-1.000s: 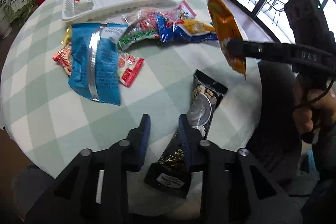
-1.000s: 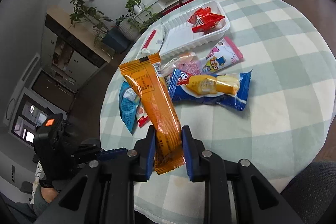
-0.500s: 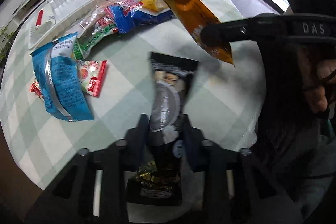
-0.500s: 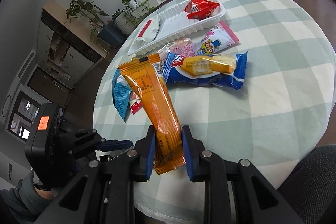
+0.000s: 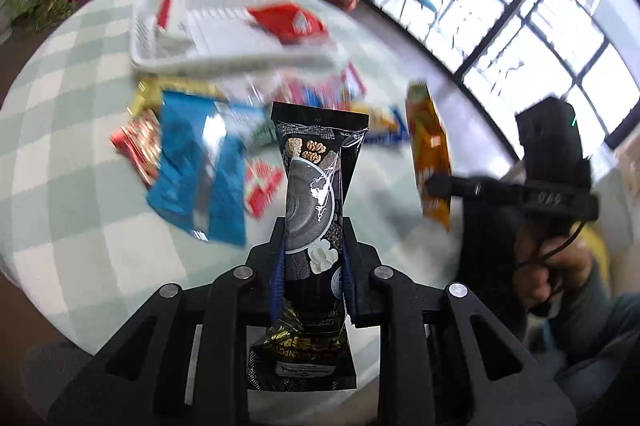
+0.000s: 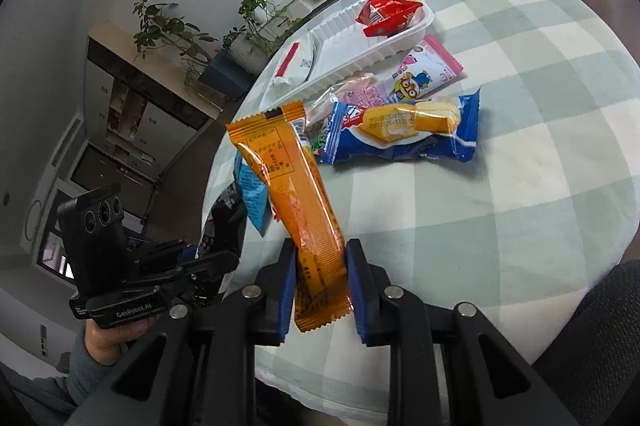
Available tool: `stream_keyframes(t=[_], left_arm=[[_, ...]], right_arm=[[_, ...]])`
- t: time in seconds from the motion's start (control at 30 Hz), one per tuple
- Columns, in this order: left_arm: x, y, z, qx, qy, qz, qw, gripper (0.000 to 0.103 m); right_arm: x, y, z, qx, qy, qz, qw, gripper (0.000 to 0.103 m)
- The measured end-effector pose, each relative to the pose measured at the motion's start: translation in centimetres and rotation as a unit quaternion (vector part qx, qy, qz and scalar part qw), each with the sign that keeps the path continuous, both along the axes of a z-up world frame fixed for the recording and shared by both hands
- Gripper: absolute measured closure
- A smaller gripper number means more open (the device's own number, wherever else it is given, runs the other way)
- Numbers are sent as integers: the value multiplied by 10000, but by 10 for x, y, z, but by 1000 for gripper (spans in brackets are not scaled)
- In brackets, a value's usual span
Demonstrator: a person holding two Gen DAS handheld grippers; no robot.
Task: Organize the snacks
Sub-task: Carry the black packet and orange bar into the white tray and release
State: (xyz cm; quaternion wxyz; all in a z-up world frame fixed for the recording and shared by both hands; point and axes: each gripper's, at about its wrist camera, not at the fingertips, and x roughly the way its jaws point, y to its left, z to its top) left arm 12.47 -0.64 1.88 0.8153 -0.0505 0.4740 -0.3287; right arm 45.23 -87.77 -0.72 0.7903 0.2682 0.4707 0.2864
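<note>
While the left tool [image 5: 311, 266] clamps a black snack packet [image 5: 316, 186] upright between its blue pads, its jaws having just been closing on the packet, the right tool [image 6: 320, 282] grips an orange snack packet [image 6: 296, 194] by its lower end, the rest of it leaning up and to the left above the checked tabletop [image 6: 500, 218]. Farther back on the tabletop sits a white tray [image 6: 400, 38] with a red packet [image 6: 386, 14] in one end and a white packet with a red stripe [image 6: 292, 66] in the other. Loose snacks lie in front of the tray: a blue cake packet [image 6: 404, 130], a pink cartoon packet [image 6: 424, 74], and a blue foil packet [image 5: 200, 162], blurred in the left wrist view.
</note>
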Motion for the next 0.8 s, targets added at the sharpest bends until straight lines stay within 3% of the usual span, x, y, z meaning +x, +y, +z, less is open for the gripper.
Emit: stream_keyframes(t=[0.17,0.27,0.4,0.5,0.63,0.8], left_arm=[[50,33,51,-693,-327,471,9959,82],[87,42,78,-811,-564,669,9929,82],[148,40,89,-905,-521,831,9911,82],[194,26,85,-920,-319,801,9920,82],[250,-2,70,-661,-3,780,9948,82],[296,-25,33,-287,369,851,9953,82]], right_arm=[[32,-24,30,135,-132,-201,9996,76],[68,-37,51,9,-266,-349,9990,76],[128,-44,71,-59,-257,-567,9980,76],[169,-35,87,-58,-285,-571,9979,76],[221,0,97,-292,-240,-361,9986,76],[266,45,70,-780,76,-133,9968,76]])
